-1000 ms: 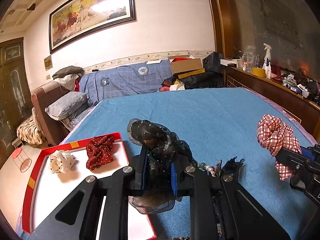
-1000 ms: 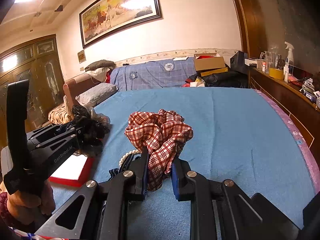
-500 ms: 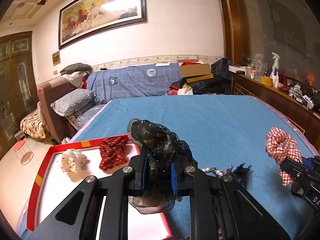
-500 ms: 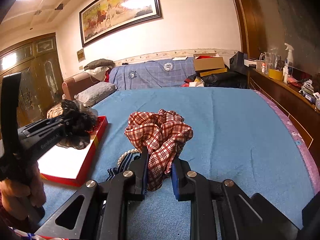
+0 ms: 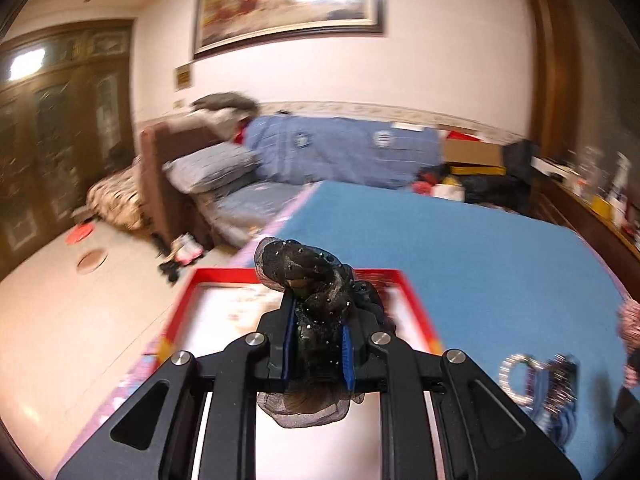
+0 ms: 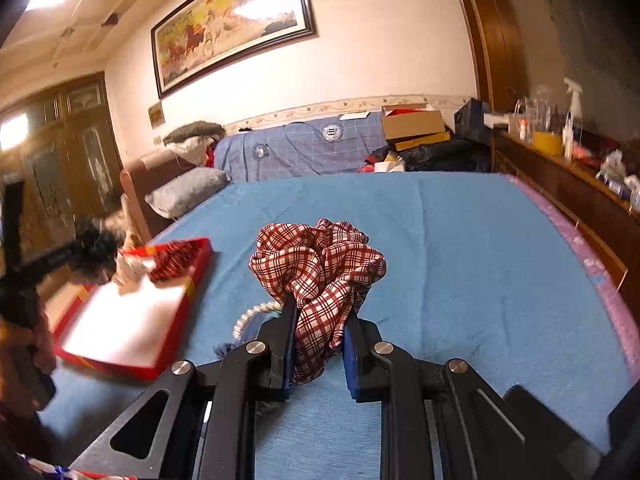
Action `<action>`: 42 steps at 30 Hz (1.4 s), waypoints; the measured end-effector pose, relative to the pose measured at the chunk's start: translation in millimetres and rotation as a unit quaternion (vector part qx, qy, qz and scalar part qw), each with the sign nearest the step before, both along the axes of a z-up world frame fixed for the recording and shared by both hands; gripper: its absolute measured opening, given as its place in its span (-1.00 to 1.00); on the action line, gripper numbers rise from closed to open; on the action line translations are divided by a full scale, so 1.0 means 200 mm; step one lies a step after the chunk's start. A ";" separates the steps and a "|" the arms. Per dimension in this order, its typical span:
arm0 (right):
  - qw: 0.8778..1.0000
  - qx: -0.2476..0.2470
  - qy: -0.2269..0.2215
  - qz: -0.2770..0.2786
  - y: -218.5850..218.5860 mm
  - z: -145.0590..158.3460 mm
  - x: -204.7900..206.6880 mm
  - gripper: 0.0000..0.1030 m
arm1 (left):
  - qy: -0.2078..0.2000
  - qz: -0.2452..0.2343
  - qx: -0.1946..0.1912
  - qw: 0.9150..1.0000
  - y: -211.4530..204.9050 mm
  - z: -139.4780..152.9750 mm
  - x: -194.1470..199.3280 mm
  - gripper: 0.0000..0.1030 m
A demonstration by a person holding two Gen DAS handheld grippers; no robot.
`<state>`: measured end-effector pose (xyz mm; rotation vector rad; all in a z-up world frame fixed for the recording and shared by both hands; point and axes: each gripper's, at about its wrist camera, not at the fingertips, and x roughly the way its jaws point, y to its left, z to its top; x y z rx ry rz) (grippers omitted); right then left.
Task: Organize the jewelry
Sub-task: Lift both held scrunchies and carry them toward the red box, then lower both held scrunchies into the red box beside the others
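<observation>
My left gripper (image 5: 317,344) is shut on a black sheer beaded scrunchie (image 5: 316,288), held over the red tray (image 5: 416,308) with the white floor. In the right wrist view the same tray (image 6: 200,268) lies at the left of the bed. It holds a white scrunchie (image 6: 128,270) and a dark red dotted one (image 6: 172,266), with the black scrunchie (image 6: 94,254) hovering at its far left corner. My right gripper (image 6: 318,344) is shut on a red plaid scrunchie (image 6: 320,260) above the bedspread. A pearl bracelet (image 6: 252,314) lies just below it.
The blue bedspread (image 6: 460,240) stretches ahead and to the right. A pearl bracelet (image 5: 516,372) and dark jewelry (image 5: 560,376) lie right of the tray. A wooden ledge (image 6: 560,176) with bottles runs along the right. The bed's left edge drops to the floor (image 5: 60,320).
My left gripper has swung left with the black scrunchie and now hangs over the tray. The right gripper has stayed still with the plaid scrunchie.
</observation>
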<state>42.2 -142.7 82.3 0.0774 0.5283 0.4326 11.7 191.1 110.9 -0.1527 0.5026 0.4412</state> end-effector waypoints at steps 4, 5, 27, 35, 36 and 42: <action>0.999 0.026 0.002 0.029 0.10 0.07 -0.03 -0.54 | 0.021 0.033 -0.021 0.999 0.19 -0.03 -0.02 -0.65; 0.999 0.030 0.003 0.037 0.13 0.09 -0.03 -0.54 | 0.026 0.038 -0.026 0.999 0.22 -0.04 -0.02 -0.65; 0.981 -0.001 0.137 0.137 1.20 -0.09 0.31 -0.53 | 0.108 0.068 -0.050 0.991 0.33 -0.23 0.09 -0.65; 0.980 -0.011 0.149 0.134 1.28 -0.12 0.34 -0.53 | 0.119 0.068 -0.058 0.989 0.35 -0.25 0.11 -0.65; 0.980 -0.012 0.149 0.134 1.28 -0.12 0.34 -0.53 | 0.119 0.068 -0.058 0.989 0.36 -0.25 0.12 -0.65; 0.979 -0.019 0.150 0.135 1.31 -0.13 0.35 -0.53 | 0.121 0.070 -0.059 0.988 0.37 -0.26 0.14 -0.64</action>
